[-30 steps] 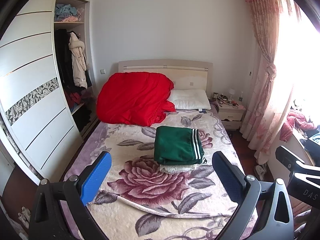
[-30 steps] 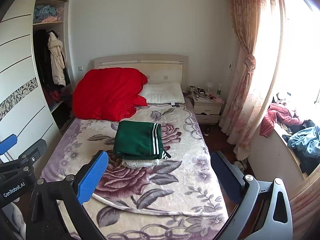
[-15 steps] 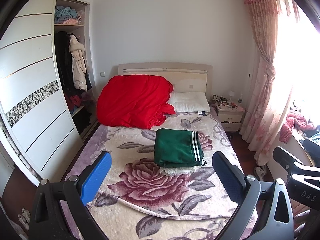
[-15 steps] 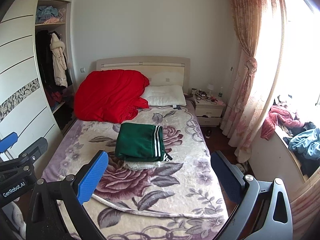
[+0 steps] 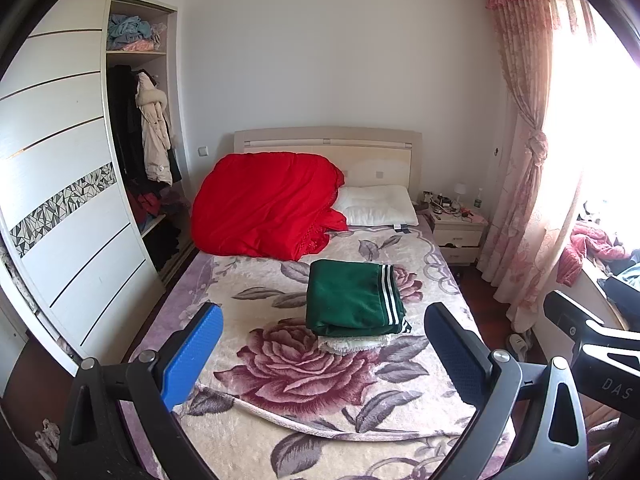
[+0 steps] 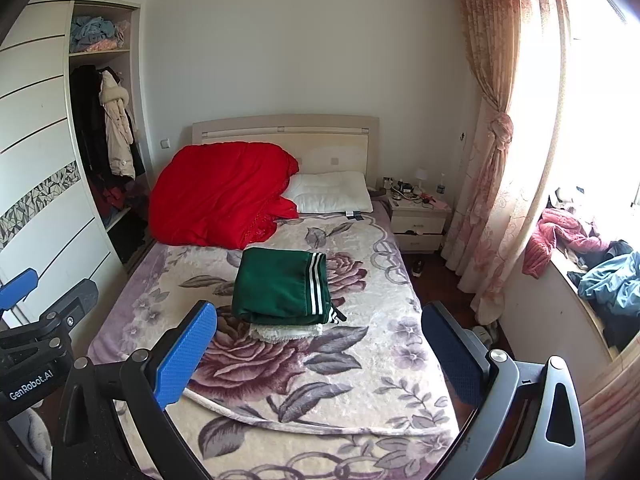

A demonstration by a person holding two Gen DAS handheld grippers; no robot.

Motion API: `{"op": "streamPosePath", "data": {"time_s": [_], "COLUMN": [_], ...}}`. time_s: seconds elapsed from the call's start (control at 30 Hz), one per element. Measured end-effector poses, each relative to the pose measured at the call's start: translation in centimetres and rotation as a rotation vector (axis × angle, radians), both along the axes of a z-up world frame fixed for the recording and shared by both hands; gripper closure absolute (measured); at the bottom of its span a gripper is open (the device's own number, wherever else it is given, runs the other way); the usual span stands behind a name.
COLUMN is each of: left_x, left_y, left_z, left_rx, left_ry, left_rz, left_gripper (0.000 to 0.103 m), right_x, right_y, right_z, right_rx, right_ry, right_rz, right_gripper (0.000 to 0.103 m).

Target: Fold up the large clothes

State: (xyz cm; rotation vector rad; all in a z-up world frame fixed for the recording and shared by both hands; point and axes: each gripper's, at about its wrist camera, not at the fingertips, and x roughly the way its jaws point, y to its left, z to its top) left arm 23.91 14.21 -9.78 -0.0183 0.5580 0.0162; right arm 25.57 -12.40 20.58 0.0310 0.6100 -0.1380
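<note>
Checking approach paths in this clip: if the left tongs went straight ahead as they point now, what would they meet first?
Probably the folded green garment on the floral blanket; it lies roughly centred between the open left tongs. Depth is unclear, so the blanket itself might come first.

A bed (image 5: 248, 432) covered by a floral blanket (image 5: 304, 364) is stretching away ahead, with a red quilt (image 5: 264, 204) lying bunched at its far left end and a white pillow (image 5: 378, 210) sitting just beside it on the right. A wardrobe (image 5: 60, 184) is standing open far to the left, coats hanging inside. To the right, a cluttered nightstand (image 6: 418, 216) is standing beside a tied pink curtain (image 6: 494, 160), and clothes (image 6: 576, 240) are lying heaped on the window ledge
</note>
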Motion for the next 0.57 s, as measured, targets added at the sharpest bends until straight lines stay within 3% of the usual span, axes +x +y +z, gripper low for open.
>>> {"op": "streamPosePath", "data": {"time_s": [0.57], "left_x": [0.29], "left_y": [0.06], "left_z": [0.37], "left_rx": [-0.006], "left_ry": [-0.005], "left_rz": [0.013], "left_gripper": [0.000], "right_x": [-0.85], "right_y": [0.72], "right_z": [-0.08], "right_rx": [0.005], "right_ry": [0.003], "right_rz": [-0.009], "right_gripper": [0.000]}}
